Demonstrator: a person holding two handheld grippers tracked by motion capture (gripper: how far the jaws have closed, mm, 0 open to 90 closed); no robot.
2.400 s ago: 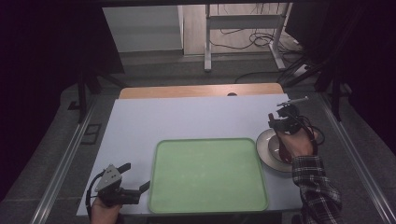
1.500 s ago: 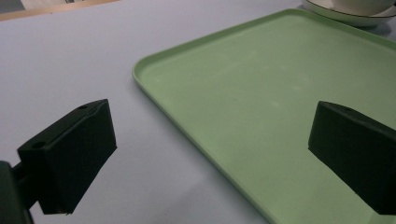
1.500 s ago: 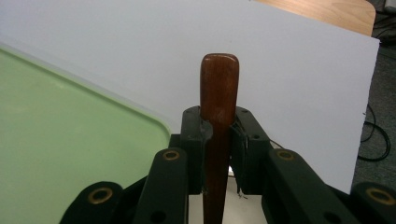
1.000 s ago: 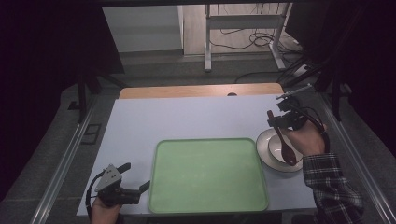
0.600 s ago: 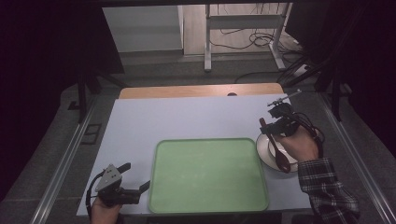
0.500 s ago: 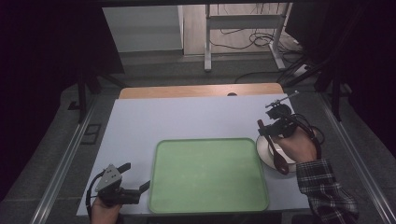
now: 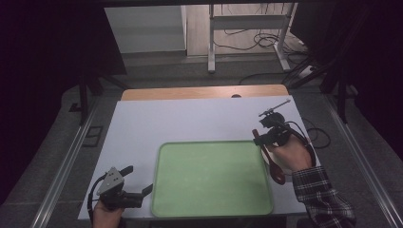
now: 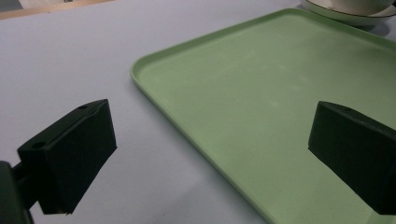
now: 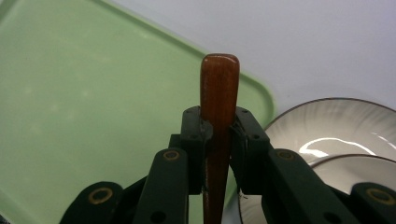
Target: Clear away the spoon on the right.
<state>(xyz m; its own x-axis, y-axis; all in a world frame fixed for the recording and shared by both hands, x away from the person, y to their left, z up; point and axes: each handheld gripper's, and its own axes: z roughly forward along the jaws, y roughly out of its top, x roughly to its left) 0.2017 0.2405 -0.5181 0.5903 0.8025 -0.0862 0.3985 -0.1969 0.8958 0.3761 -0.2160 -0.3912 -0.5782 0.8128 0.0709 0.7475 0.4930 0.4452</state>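
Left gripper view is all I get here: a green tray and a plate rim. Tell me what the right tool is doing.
Observer: The right tool is shut on a brown wooden spoon, with the handle's end sticking out past its tips.
Operator: Give me its position against the tray.
Observer: In the high view it is by the far right corner of the green tray, and the spoon's bowl trails back beside the hand.
Operator: Now place my left tool.
Observer: The left tool is open, just off the tray's near left corner.
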